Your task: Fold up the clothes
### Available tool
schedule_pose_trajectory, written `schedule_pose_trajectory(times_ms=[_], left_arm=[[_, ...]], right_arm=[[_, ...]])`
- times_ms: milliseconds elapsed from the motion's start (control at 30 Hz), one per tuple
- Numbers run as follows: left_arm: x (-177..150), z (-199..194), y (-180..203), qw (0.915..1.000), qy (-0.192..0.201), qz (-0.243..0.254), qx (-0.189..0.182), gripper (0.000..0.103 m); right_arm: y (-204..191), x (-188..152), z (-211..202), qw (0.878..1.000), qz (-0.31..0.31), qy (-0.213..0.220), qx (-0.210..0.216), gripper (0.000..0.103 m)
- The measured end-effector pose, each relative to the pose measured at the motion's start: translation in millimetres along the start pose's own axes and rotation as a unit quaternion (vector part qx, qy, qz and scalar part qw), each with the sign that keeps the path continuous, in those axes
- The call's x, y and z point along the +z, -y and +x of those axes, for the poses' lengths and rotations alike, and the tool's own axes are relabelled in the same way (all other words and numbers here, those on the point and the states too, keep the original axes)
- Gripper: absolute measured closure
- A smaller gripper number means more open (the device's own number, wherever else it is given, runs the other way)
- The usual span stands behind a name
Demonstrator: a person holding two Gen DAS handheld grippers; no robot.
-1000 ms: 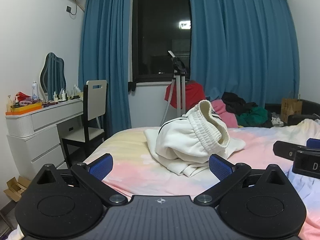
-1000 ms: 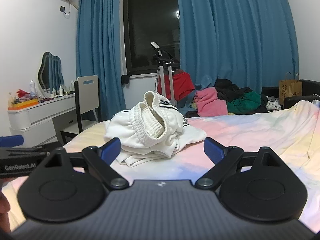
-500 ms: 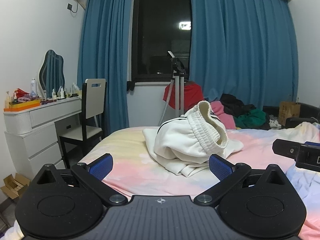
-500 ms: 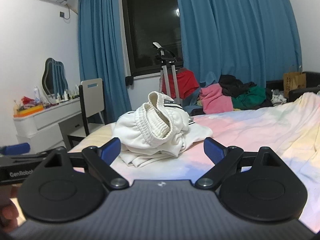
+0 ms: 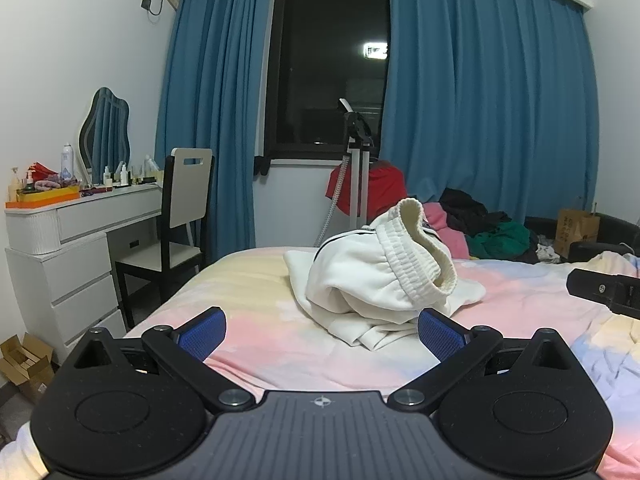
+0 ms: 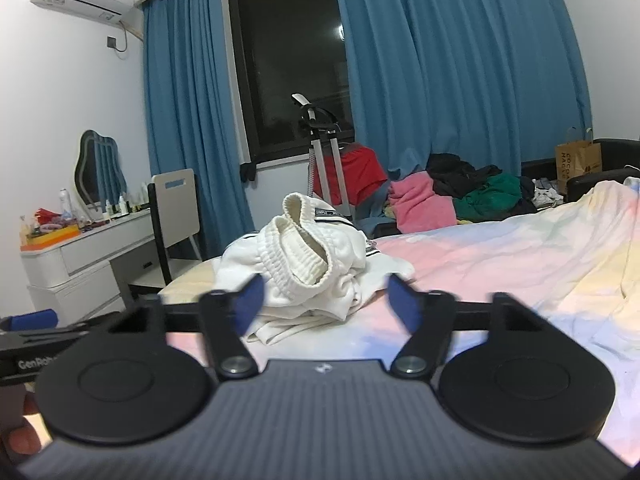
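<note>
**Two tongs level over the bed, one white garment ahead**

Both of my tongs point across the bed toward the window. My left gripper [image 5: 322, 330] has its jaws spread wide with nothing between the two blue pads [image 5: 202, 333]; only bedsheet [image 5: 248, 300] shows in the gap. My right gripper [image 6: 323, 305] has its jaws closing, its pads blurred, and nothing pinched between them yet.

Going left to right through the room: one white dresser [image 5: 76, 248] stands at the far left with one wavy mirror [image 5: 105, 132] and a clutter of small bottles on top. One chair [image 5: 186, 216] is tucked beside it. Two blue curtains [image 5: 208, 112] flank one dark window [image 5: 328, 68]. One stand on metal legs [image 5: 356, 176] rises before the window, with something red [image 5: 380, 192] behind it.

One crumpled white garment [image 5: 376, 280], ribbed waistband uppermost, lies in a heap on the bed, just beyond both pairs of fingertips and touched by neither. Farther right, a pile of pink, black and green clothes [image 5: 480, 228] sits past the far edge of the bed, and one brown paper bag [image 5: 578, 228] stands at the far right.
</note>
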State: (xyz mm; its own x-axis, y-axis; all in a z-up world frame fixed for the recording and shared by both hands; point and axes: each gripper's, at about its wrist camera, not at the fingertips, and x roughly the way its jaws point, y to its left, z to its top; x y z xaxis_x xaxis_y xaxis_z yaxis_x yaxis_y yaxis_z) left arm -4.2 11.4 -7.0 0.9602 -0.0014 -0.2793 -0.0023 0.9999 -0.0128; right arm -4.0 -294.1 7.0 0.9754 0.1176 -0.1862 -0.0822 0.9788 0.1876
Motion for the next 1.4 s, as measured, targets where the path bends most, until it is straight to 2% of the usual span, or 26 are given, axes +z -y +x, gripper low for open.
schedule_pose_trajectory(times_ms=[33,100,200,333,433,567,700,833,900,933,1000,1033,1067,1100,1133,1167,1400], left_arm=[[-1,2,0,1.0,-0.003,-0.001,-0.002,0.0],[-4,6,0,0.9999,-0.009,-0.002,-0.007,0.0],[-9,12,0,0.9997,-0.018,-0.007,-0.016,0.0],[-11,33,5,0.999,-0.031,-0.013,-0.027,0.0],[-1,70,14,0.9974,-0.055,-0.023,-0.041,0.0],[24,127,37,0.9967,-0.063,-0.014,-0.049,0.0],[52,194,76,0.9978,-0.048,0.042,-0.014,0.001],[68,263,104,0.995,-0.044,0.083,0.032,0.005],[69,296,112,0.9921,-0.06,0.093,0.059,0.01],[69,309,112,0.9915,-0.069,0.089,0.066,0.019],[70,326,110,0.9919,-0.076,0.075,0.068,0.027],[71,330,108,0.9929,-0.07,0.072,0.063,0.038],[73,331,108,0.9937,-0.062,0.075,0.056,0.053],[75,330,109,0.994,-0.053,0.081,0.052,0.059],[77,325,108,0.9946,-0.044,0.081,0.048,0.079],[81,317,106,0.9956,-0.036,0.076,0.042,0.093],[90,210,77,0.9964,0.019,0.08,-0.022,0.096]], right_arm=[[0,0,0,1.0,0.001,0.0,-0.004,0.072],[0,0,-2,1.0,0.006,0.005,-0.008,0.087],[2,1,-6,1.0,0.013,0.026,-0.008,0.088],[5,2,-10,0.998,0.012,0.053,-0.04,0.088],[12,2,-7,0.997,0.018,0.054,-0.054,0.088],[22,2,1,0.997,0.03,0.035,-0.056,0.088],[36,-2,17,0.997,0.038,0.017,-0.063,0.088],[49,-11,42,0.996,0.043,-0.004,-0.074,0.088],[57,-16,56,0.995,0.058,-0.016,-0.074,0.088],[61,-19,63,0.995,0.063,-0.021,-0.075,0.088],[67,-25,77,0.994,0.071,-0.034,-0.073,0.088],[70,-27,83,0.994,0.075,-0.04,-0.072,0.088],[71,-30,88,0.993,0.078,-0.045,-0.072,0.088],[73,-33,93,0.993,0.081,-0.049,-0.072,0.088],[74,-34,97,0.993,0.082,-0.05,-0.071,0.088],[75,-36,101,0.993,0.084,-0.051,-0.071,0.088],[68,-37,99,0.995,0.076,-0.037,-0.06,0.088]])
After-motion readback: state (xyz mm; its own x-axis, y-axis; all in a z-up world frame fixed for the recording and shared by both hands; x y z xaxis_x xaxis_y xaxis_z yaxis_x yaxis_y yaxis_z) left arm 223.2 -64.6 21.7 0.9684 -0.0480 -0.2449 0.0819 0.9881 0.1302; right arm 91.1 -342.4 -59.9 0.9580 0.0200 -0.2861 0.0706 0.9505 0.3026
